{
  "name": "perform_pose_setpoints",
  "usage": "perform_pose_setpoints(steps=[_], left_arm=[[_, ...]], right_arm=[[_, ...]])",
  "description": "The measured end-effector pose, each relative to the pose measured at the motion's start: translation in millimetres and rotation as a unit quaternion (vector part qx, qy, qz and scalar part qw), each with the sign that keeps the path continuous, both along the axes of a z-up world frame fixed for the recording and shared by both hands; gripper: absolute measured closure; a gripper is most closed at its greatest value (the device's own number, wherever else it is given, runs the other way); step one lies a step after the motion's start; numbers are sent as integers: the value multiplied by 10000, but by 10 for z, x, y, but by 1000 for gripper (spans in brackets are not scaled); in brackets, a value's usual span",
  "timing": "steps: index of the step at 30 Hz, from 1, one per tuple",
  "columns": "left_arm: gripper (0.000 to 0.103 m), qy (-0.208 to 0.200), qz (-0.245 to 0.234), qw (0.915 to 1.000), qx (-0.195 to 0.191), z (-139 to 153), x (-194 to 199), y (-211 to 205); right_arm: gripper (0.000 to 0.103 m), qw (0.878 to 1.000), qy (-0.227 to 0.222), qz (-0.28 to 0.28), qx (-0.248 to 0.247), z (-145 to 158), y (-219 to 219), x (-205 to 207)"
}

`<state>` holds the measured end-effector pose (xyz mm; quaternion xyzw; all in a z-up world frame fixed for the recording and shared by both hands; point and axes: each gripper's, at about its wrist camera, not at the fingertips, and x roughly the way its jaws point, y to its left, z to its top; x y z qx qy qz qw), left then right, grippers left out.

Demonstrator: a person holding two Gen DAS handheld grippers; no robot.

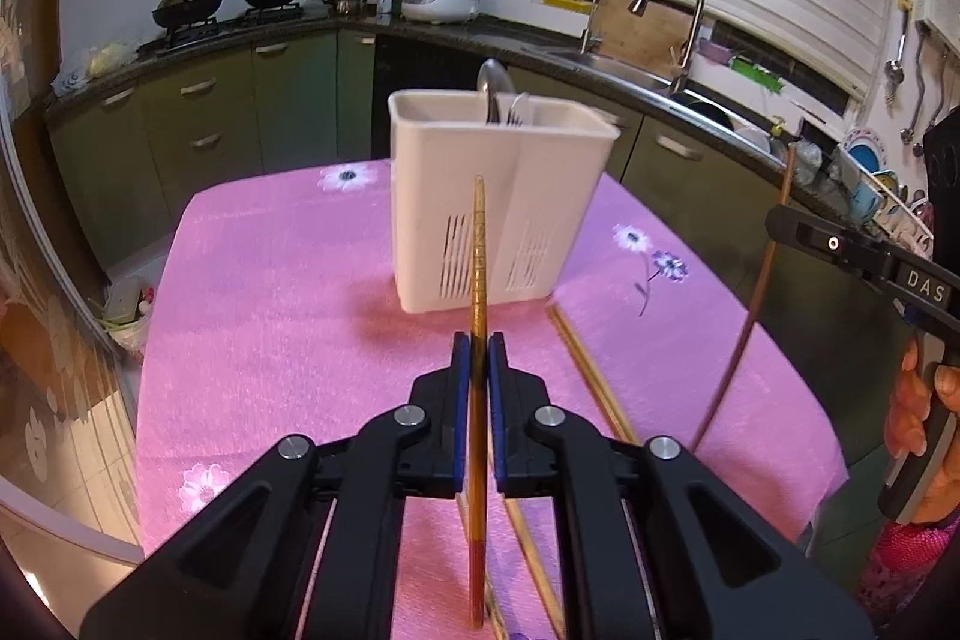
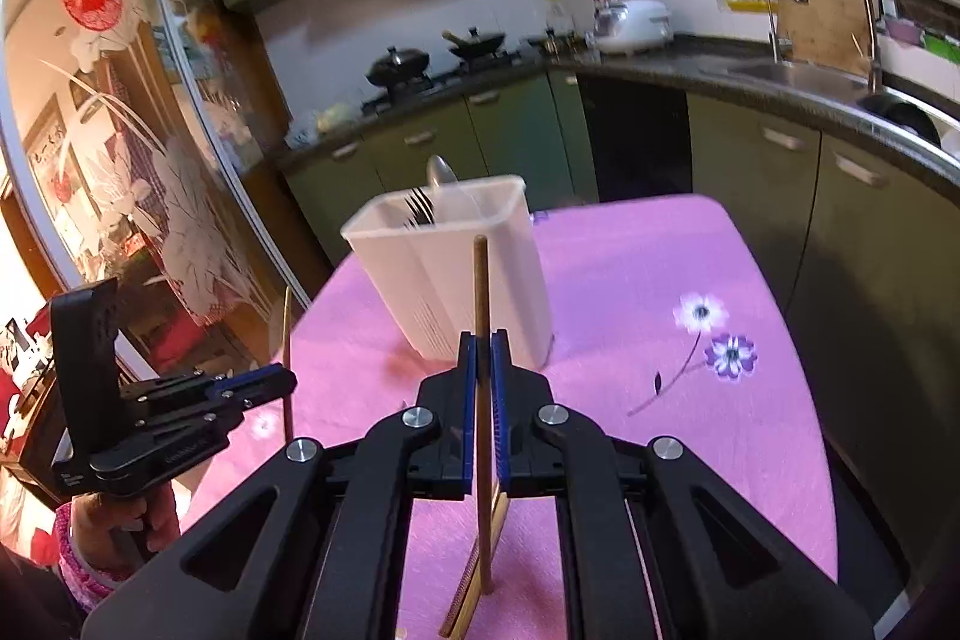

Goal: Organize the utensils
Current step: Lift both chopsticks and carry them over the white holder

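My left gripper (image 1: 478, 340) is shut on an orange-brown chopstick (image 1: 478, 250) that stands upright between the blue pads, above the pink table. Beyond it stands a white utensil holder (image 1: 498, 202) with a spoon (image 1: 493, 79) and a fork (image 1: 517, 109) inside. My right gripper (image 2: 482, 340) is shut on a darker brown chopstick (image 2: 481, 280), also upright, in front of the holder (image 2: 456, 268). Each gripper shows in the other's view: the right gripper (image 1: 774, 220) at the right edge, the left gripper (image 2: 291, 377) at the lower left. More chopsticks (image 1: 585, 379) lie on the cloth.
The table carries a pink flowered cloth (image 1: 270, 280). Green cabinets and a dark counter with a sink and tap (image 1: 672, 10) run behind it, and a stove with woks (image 1: 186, 4) sits at the back left. A glass sliding door (image 2: 150, 160) stands to the left. A person's hand (image 1: 918, 400) holds the right grip.
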<state>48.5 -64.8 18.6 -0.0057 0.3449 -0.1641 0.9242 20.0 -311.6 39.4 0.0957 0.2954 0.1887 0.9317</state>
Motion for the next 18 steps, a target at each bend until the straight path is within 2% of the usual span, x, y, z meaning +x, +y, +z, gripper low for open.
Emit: perform_pose_setpoints(steps=[9, 18], left_arm=[[97, -396, -40, 9992, -32, 308, -76, -10], [97, -893, -34, 9960, -62, 827, 51, -40]], right_arm=[[97, 9986, -527, -42, 37, 441, 44, -71], [97, 9946, -1028, -102, 60, 978, 120, 110]])
